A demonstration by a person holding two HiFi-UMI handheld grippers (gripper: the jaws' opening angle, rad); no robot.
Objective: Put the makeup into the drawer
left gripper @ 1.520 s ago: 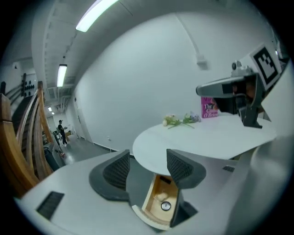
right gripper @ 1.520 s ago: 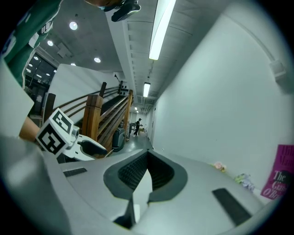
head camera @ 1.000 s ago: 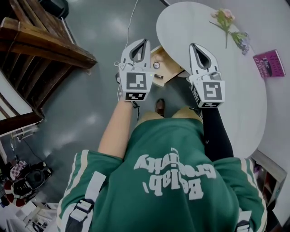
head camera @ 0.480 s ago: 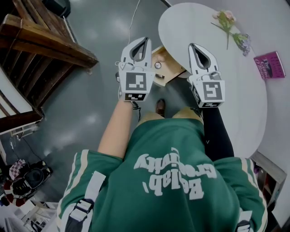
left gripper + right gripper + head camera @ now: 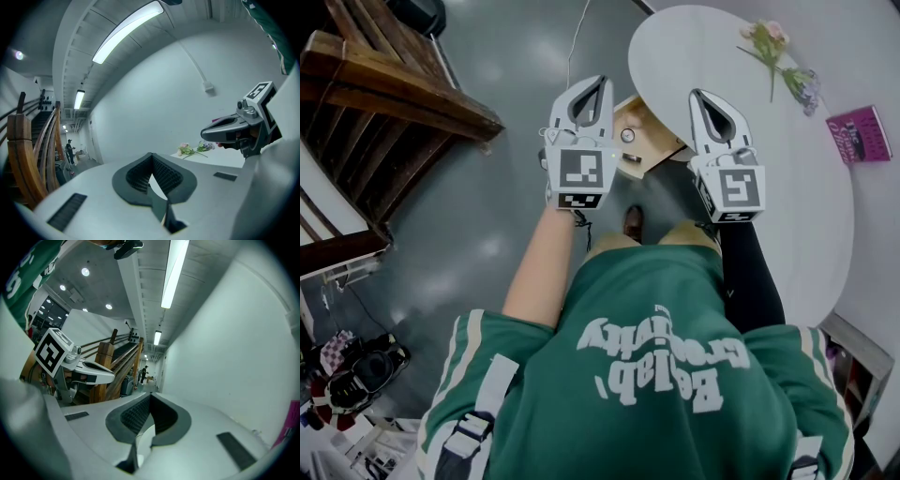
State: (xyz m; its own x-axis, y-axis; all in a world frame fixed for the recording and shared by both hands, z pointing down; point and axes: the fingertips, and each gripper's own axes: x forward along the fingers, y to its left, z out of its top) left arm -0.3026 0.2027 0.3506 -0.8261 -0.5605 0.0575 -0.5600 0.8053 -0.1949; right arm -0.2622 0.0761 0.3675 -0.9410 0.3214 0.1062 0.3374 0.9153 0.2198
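Left gripper [image 5: 596,86] level over grey floor [image 5: 516,66], fingers pressed together, nothing between. Wooden drawer [image 5: 649,142] between both grippers, at near edge of white table [image 5: 797,197]; small round item [image 5: 626,136] on it, too small to identify. Right gripper [image 5: 700,96] closed tip to tip, empty.

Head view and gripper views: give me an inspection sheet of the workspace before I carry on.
Surface: white table, round-edged.
Job's things: wooden drawer unit at the table's edge, between the grippers, open or shut unclear; makeup: nothing seen.
Clutter: flowers and pink book towards the table's far side.
Grippers: left gripper and right gripper both shut, empty.
Cables: thin white cable leading away from the left gripper.
Surroundings: wooden staircase, grey floor, bags at lower left; a distant person.
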